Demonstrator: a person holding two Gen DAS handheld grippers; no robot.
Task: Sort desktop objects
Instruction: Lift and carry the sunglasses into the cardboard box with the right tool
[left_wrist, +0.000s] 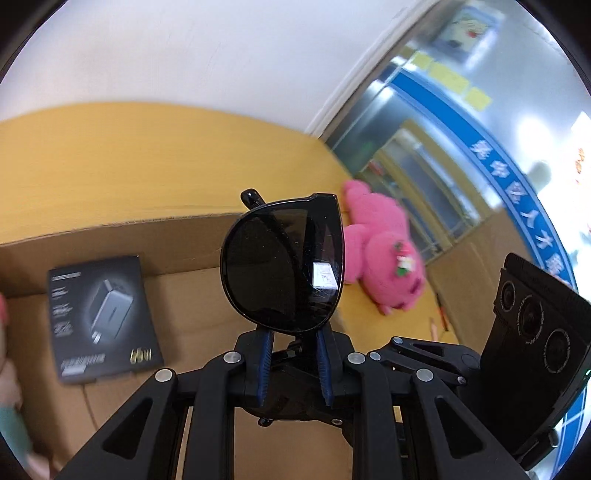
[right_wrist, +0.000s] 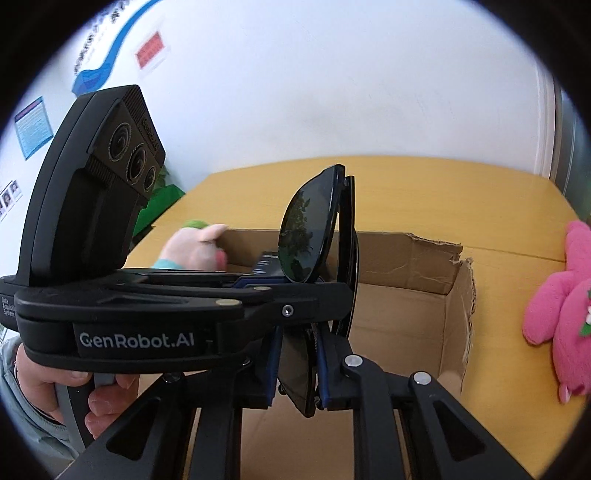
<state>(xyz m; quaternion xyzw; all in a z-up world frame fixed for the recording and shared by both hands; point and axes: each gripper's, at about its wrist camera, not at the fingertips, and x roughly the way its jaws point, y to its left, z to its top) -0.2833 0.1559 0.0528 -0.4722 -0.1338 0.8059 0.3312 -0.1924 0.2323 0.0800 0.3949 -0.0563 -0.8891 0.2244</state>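
Folded black sunglasses (left_wrist: 284, 262) are held above an open cardboard box (left_wrist: 177, 236). My left gripper (left_wrist: 291, 354) is shut on their lower edge. In the right wrist view the sunglasses (right_wrist: 314, 236) stand edge-on, and my right gripper (right_wrist: 295, 373) is shut on their lower part too. The left gripper's body (right_wrist: 147, 306) crosses that view from the left. A black product box (left_wrist: 99, 317) lies flat inside the cardboard box. A pink plush toy (left_wrist: 384, 258) lies on the yellow table (left_wrist: 129, 158), to the right of the box; it also shows in the right wrist view (right_wrist: 565, 302).
The cardboard box has a torn right wall (right_wrist: 461, 295). A second plush toy (right_wrist: 195, 247), pale pink with green, sits at the box's left rim. A white wall stands behind the table. The right gripper's camera housing (left_wrist: 532, 332) is at the right.
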